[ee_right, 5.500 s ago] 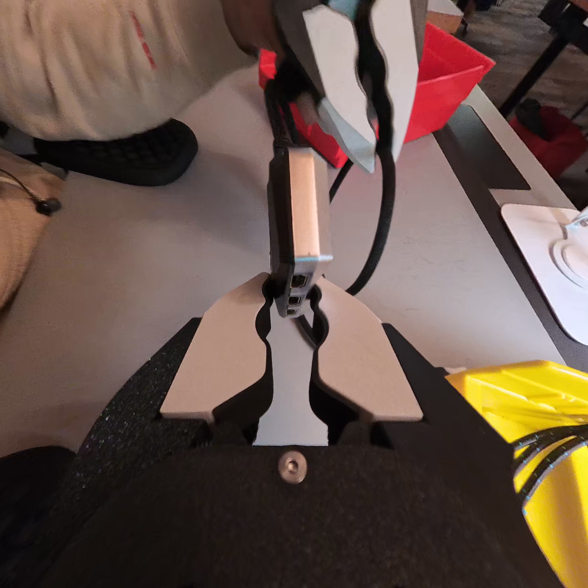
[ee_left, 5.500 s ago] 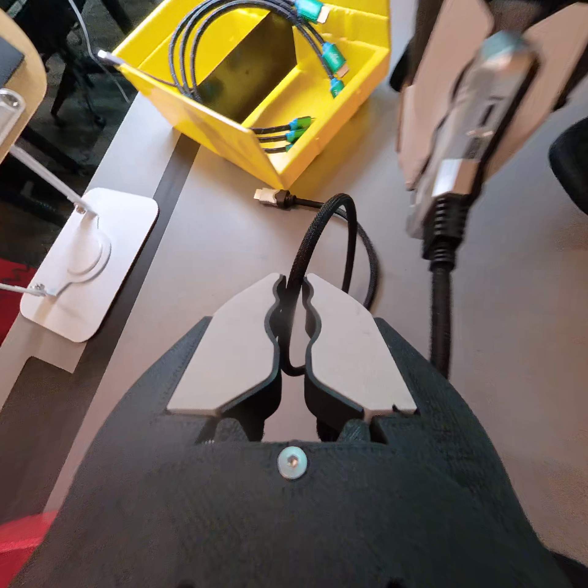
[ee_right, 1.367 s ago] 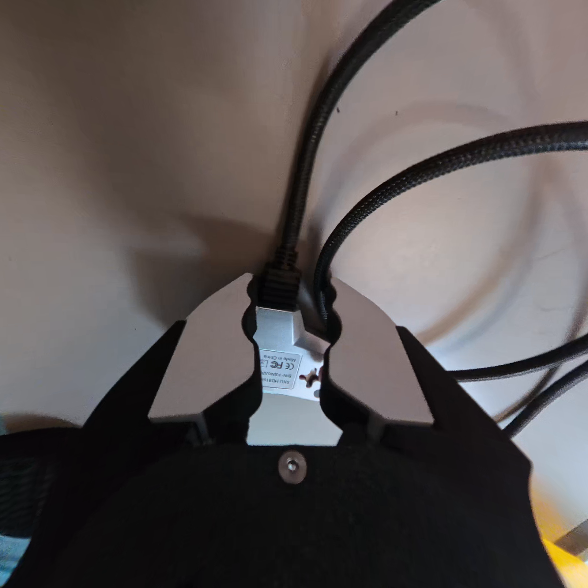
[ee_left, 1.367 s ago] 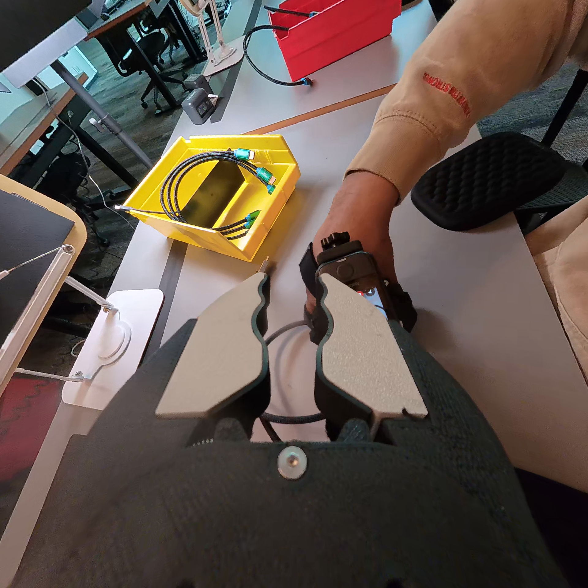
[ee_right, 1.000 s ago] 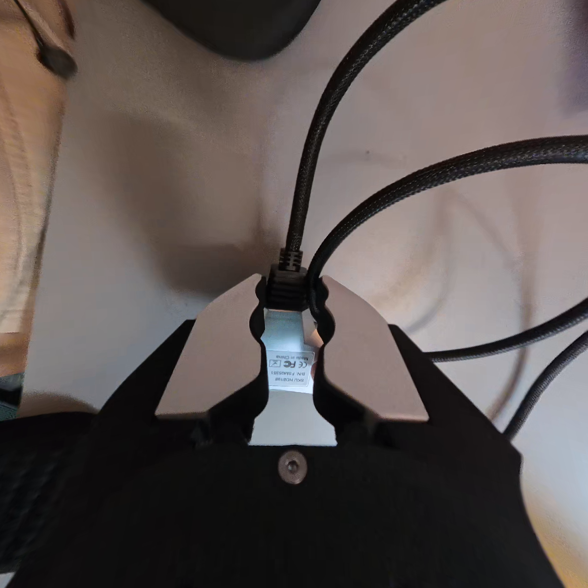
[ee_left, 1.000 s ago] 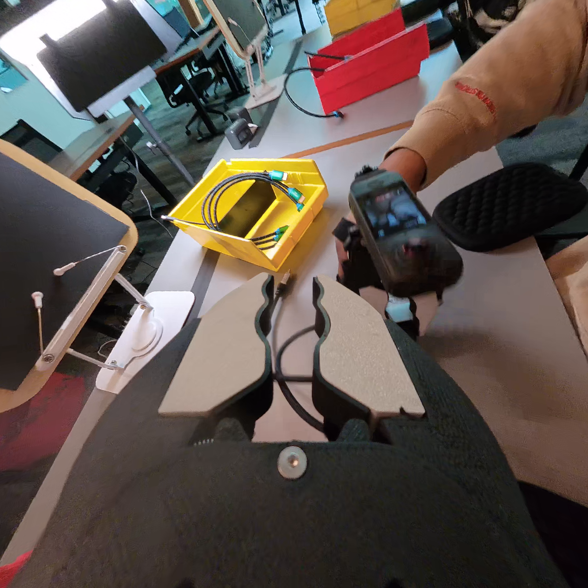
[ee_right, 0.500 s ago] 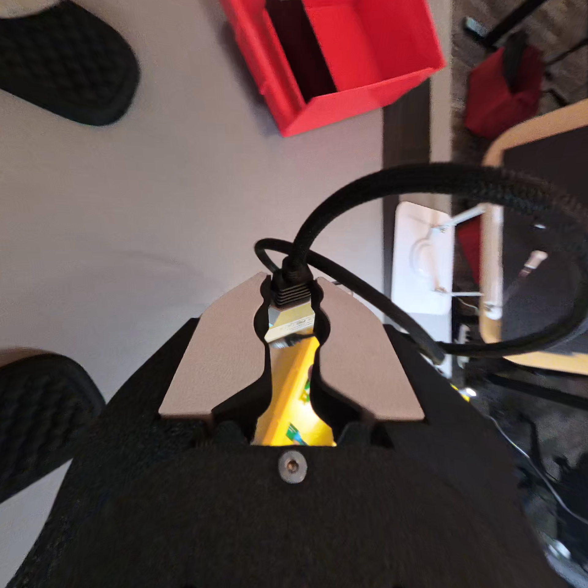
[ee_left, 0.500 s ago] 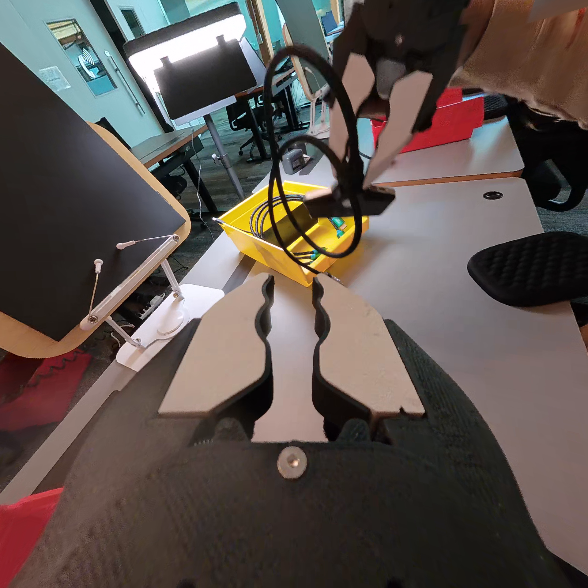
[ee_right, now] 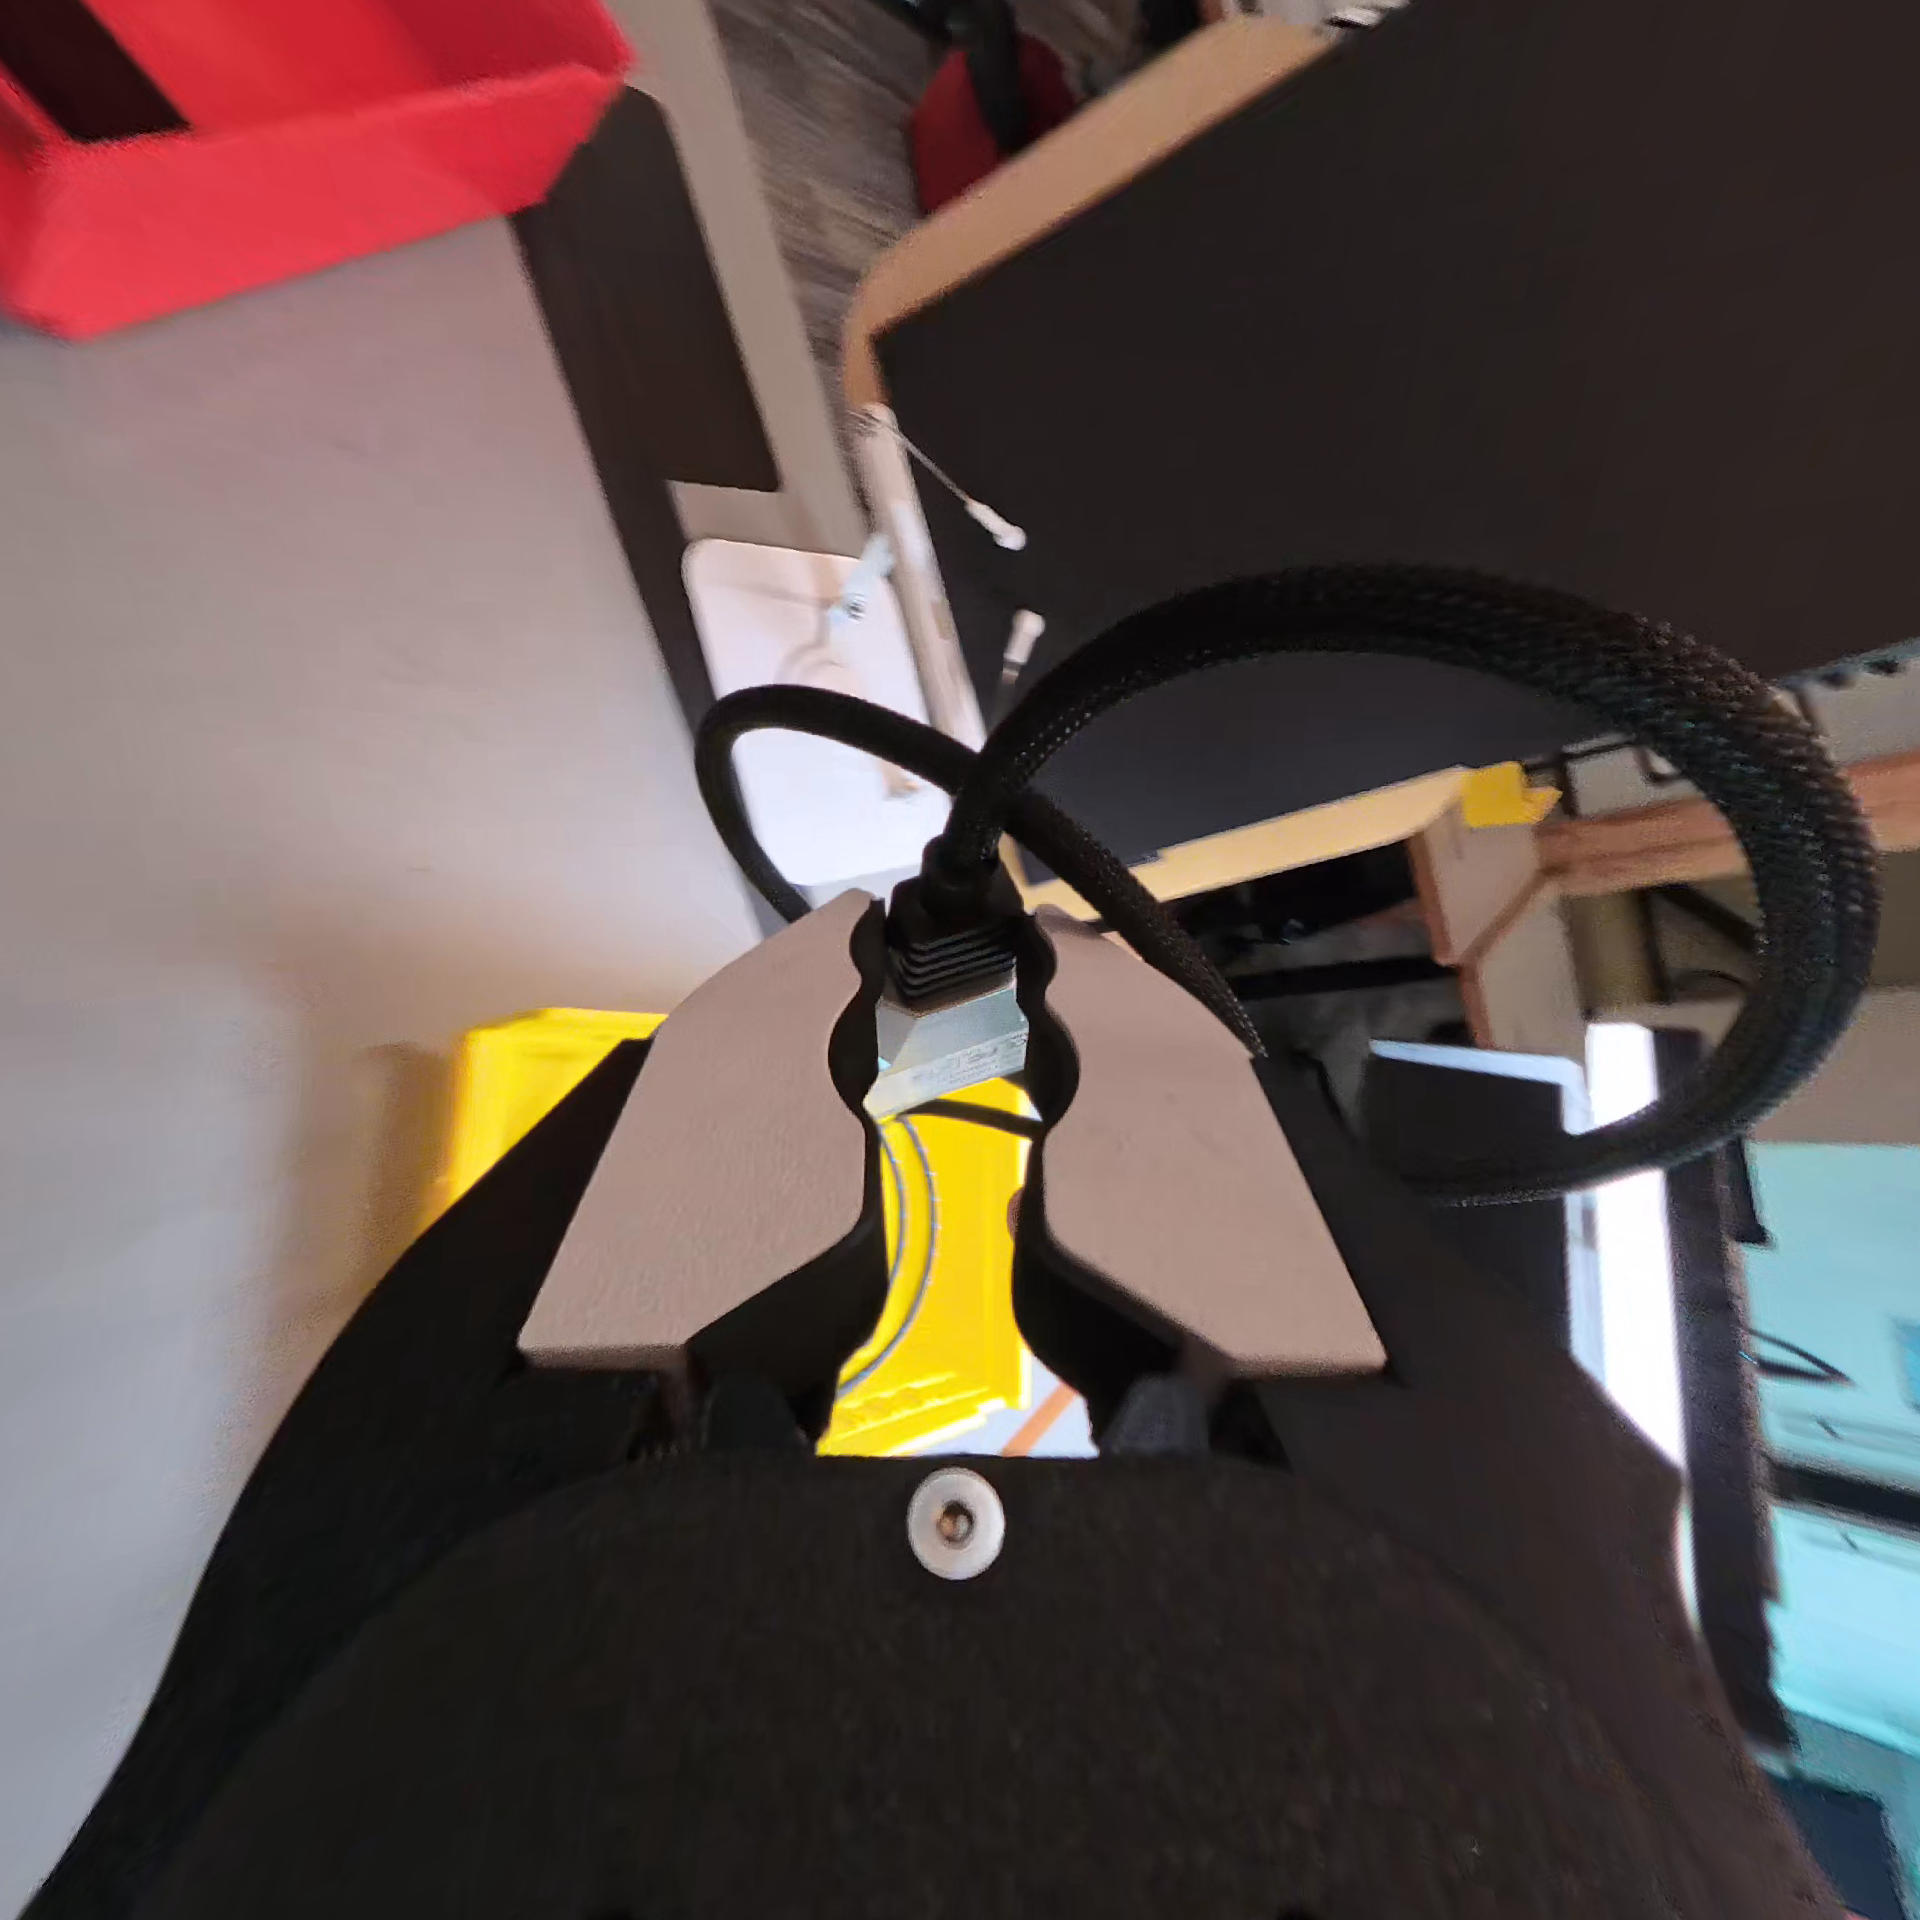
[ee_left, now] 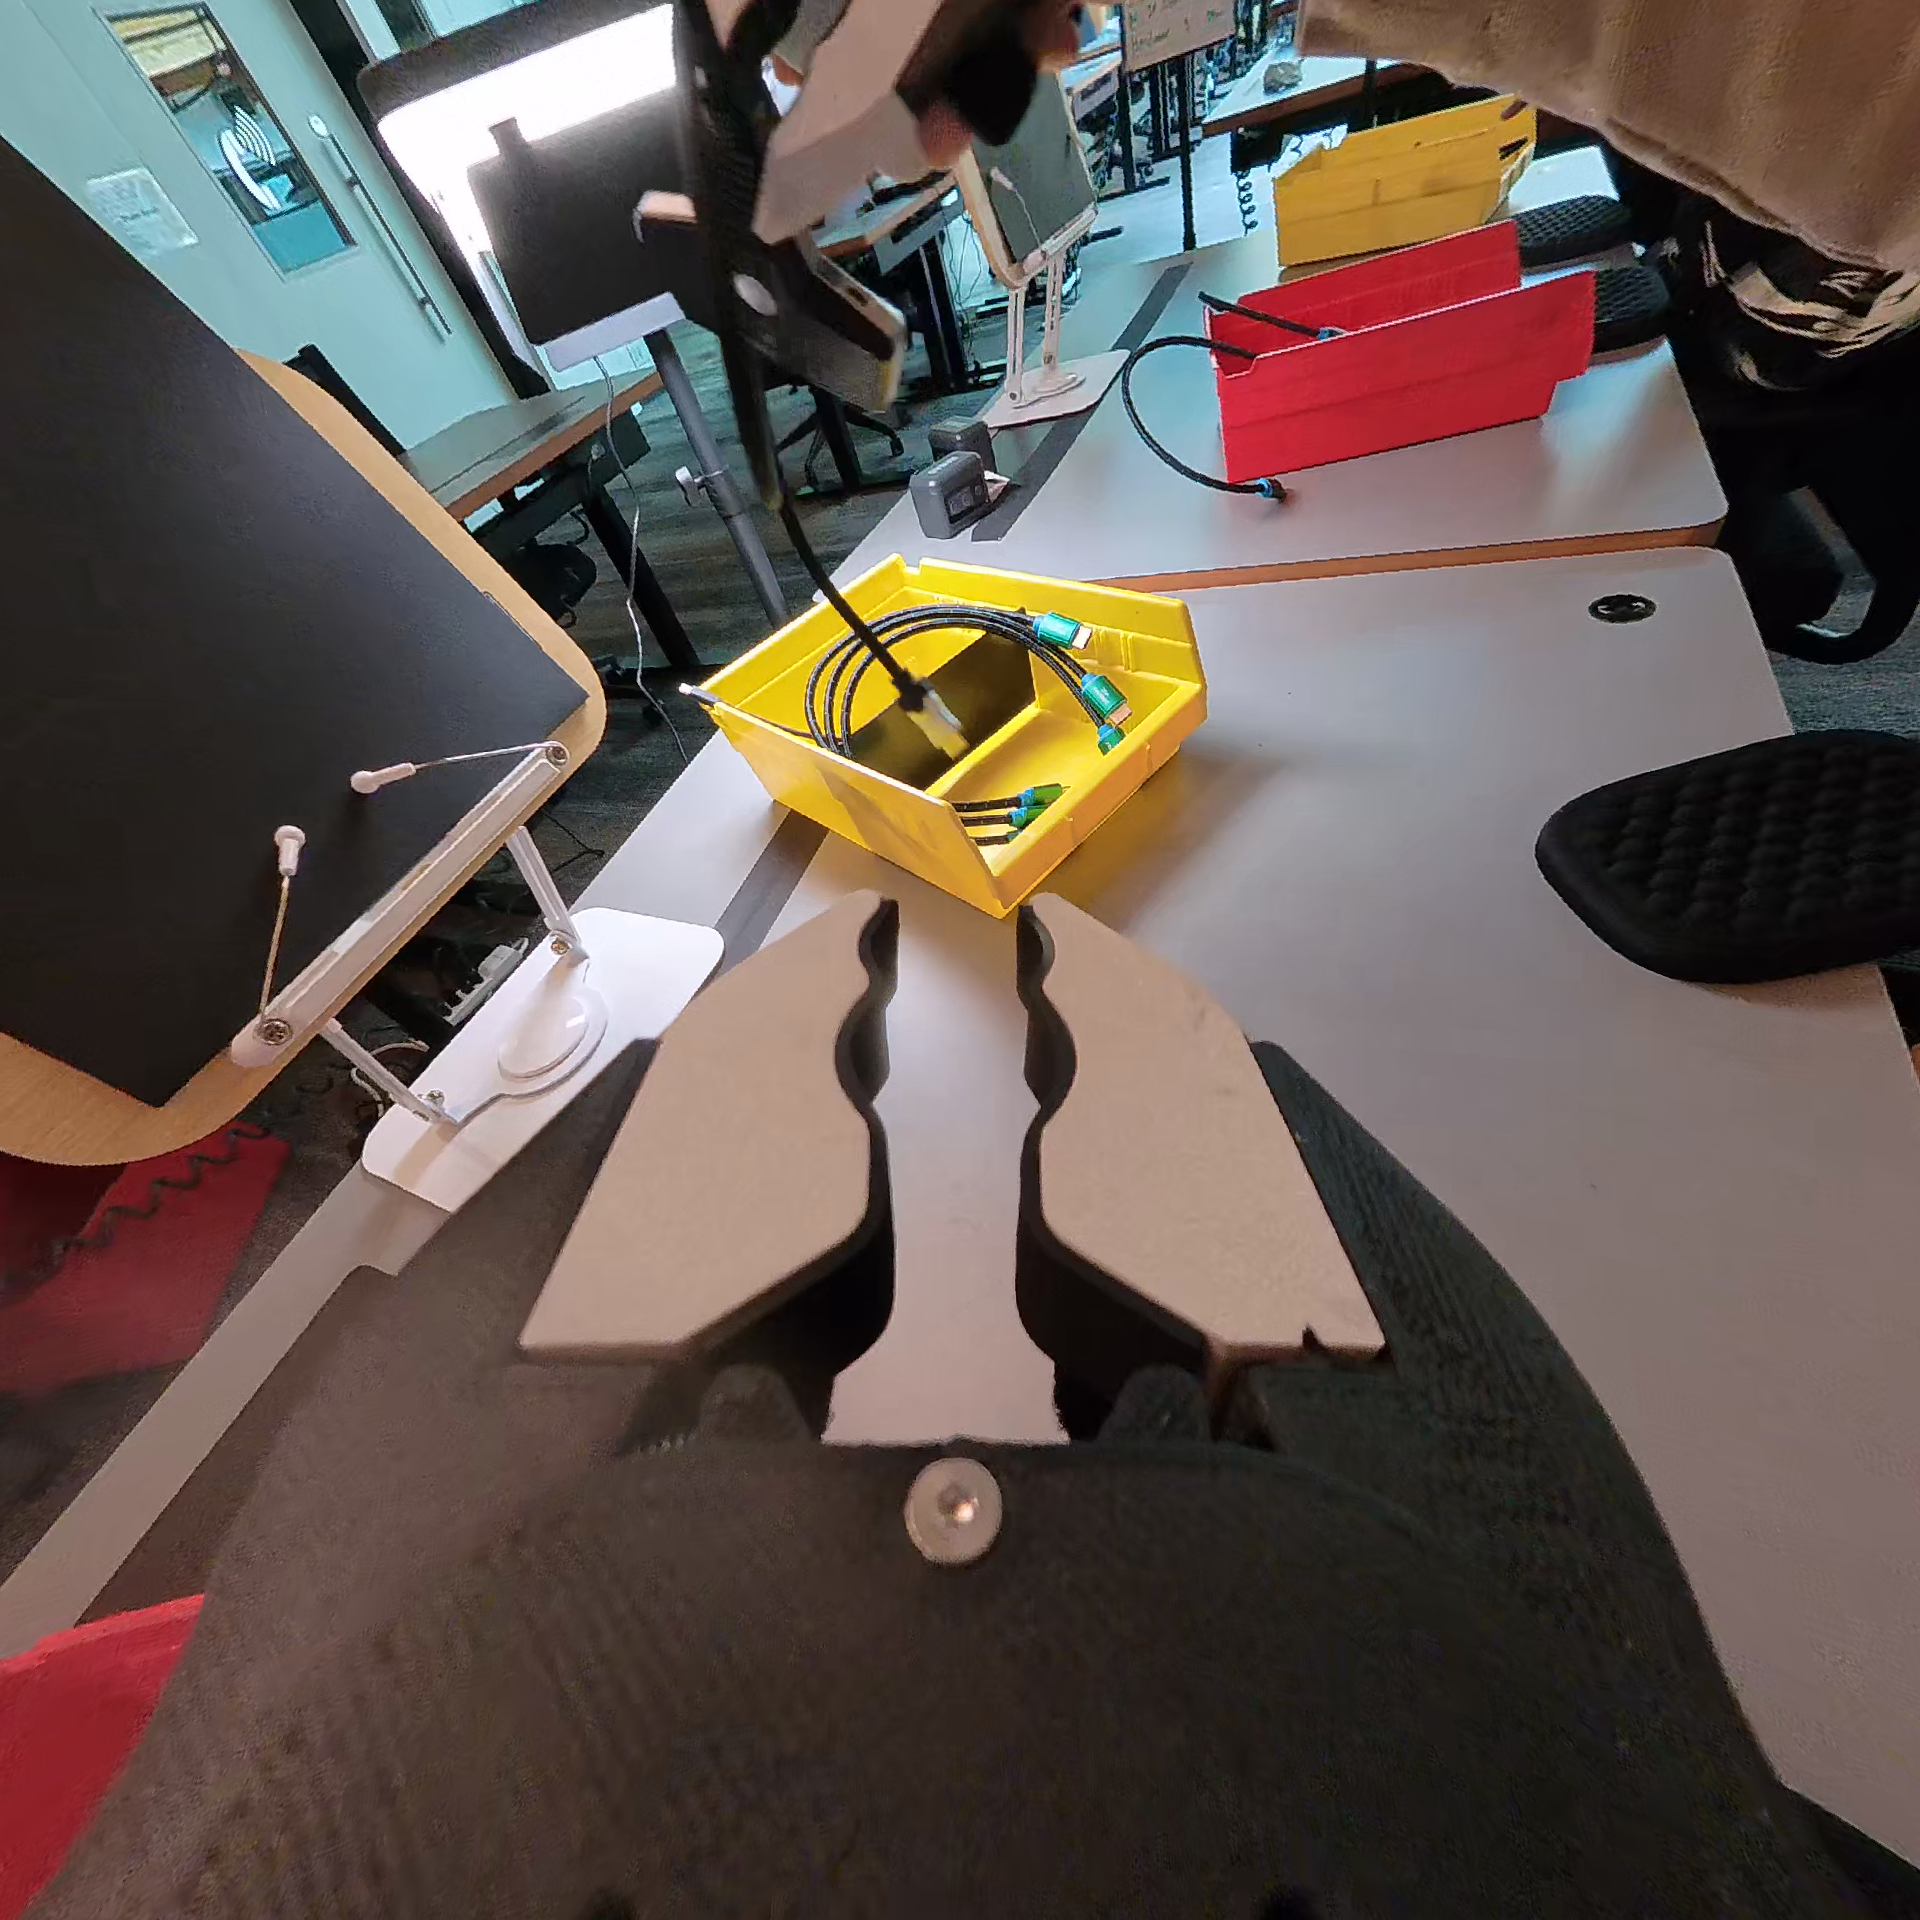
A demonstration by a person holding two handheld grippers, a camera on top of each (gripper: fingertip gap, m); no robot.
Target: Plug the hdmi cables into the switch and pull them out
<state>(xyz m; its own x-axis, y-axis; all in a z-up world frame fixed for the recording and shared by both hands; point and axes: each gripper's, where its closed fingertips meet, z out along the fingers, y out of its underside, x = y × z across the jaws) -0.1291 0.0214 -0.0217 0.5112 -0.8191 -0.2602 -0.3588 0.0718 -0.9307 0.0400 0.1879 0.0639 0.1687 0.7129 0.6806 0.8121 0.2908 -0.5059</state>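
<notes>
Left wrist cam sits low over the near desk (ee_left: 1455,1039), facing the far yellow bin (ee_left: 1039,862). Right wrist cam looks steeply down from above; both catch that bin (ee_right: 499,1122).

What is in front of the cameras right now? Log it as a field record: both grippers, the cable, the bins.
left gripper: open, empty, above the grey table
right gripper: shut on the silver plug of the hdmi cable, raised over the yellow bin
hdmi cable: black braid, looping out from the held plug; free end dangling over the yellow bin
yellow bin: on the table, holding coiled green-tipped cables
red bin: on the next table, a black cable hanging out
switch: not clearly seen, blur near the right gripper
</notes>
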